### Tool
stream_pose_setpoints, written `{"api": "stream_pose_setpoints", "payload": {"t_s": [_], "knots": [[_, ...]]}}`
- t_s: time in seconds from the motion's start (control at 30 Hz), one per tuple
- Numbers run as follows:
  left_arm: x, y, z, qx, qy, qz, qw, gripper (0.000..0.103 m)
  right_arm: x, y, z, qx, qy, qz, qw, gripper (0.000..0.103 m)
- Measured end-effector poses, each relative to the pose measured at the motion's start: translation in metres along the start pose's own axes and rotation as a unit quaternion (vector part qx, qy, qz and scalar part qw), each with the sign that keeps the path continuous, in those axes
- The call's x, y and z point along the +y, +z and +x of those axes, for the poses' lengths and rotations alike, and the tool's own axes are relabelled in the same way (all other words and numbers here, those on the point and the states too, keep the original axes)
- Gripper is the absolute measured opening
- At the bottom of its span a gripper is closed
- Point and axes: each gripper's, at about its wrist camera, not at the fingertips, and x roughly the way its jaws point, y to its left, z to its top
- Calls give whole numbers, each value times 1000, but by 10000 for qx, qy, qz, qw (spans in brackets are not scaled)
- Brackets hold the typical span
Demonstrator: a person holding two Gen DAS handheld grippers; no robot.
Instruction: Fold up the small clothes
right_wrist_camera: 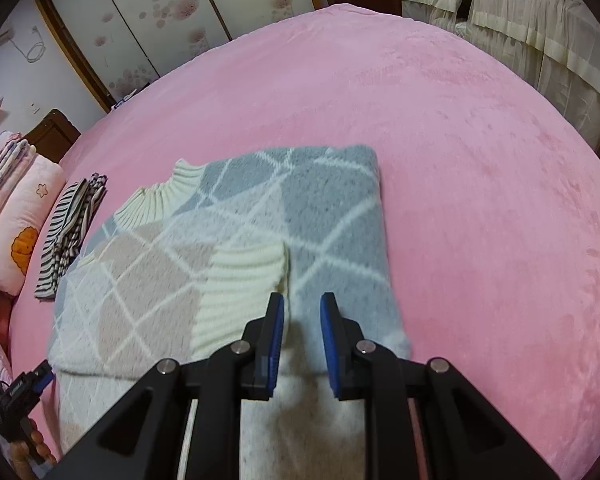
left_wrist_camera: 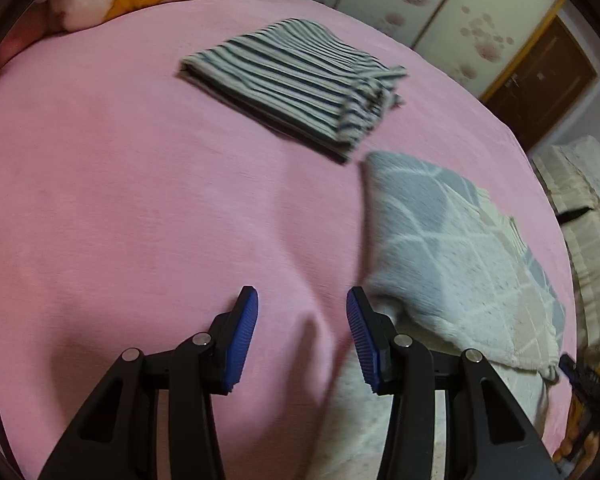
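Done: a striped garment (left_wrist_camera: 296, 80) is seen already folded into a flat rectangle, upper centre of the left wrist view, on the pink bed (left_wrist_camera: 140, 200).
In hand: the diamond-patterned sweater (right_wrist_camera: 240, 232) is judged partly folded; a ribbed cream cuff (right_wrist_camera: 240, 284) is laid across its middle, and the collar (right_wrist_camera: 160, 196) is shown at its upper left.
Left: further folds are judged to be needed.
Textures: sweater fleecy, grey and beige with white lines; bed cover plush.
Left tongs (left_wrist_camera: 302, 336): spread wide, nothing held, over bare bed beside the sweater's edge.
Right tongs (right_wrist_camera: 302, 340): parted, nothing gripped, over the sweater's lower part.
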Motion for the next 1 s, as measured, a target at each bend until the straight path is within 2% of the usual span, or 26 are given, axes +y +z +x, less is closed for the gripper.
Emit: {"api": "stream_pose_setpoints", "payload": {"t_s": [0.13, 0.23, 0.43, 0.6, 0.67, 0.83, 0.93, 1.0], "knots": [[4, 5, -6, -4, 65, -42, 10000, 45, 11, -11, -7, -89, 112, -125, 9998, 19], [-7, 8, -9, -15, -47, 63, 10000, 45, 29, -17, -11, -166, 110, -419, 9989, 19], [-63, 13, -3, -110, -406, 614, 9972, 45, 63, -20, -11, -348, 206, -874, 9953, 19], [-110, 16, 18, -185, -585, 1051, 9926, 45, 81, -18, 1, -401, 220, -1086, 9930, 19], [-120, 16, 32, -160, -554, 1130, 9919, 45, 84, -18, 7, -396, 204, -1147, 9924, 19], [-126, 11, 67, 9, -197, 1400, 9900, 44, 77, -18, 31, -234, -36, -1184, 9927, 18], [-127, 8, 70, -66, -127, 1621, 9867, 42, 62, -18, 37, -221, -202, -1138, 9931, 15], [-126, 8, 71, -59, -143, 1692, 9855, 41, 51, -17, 37, -244, -230, -1094, 9934, 8]]}}
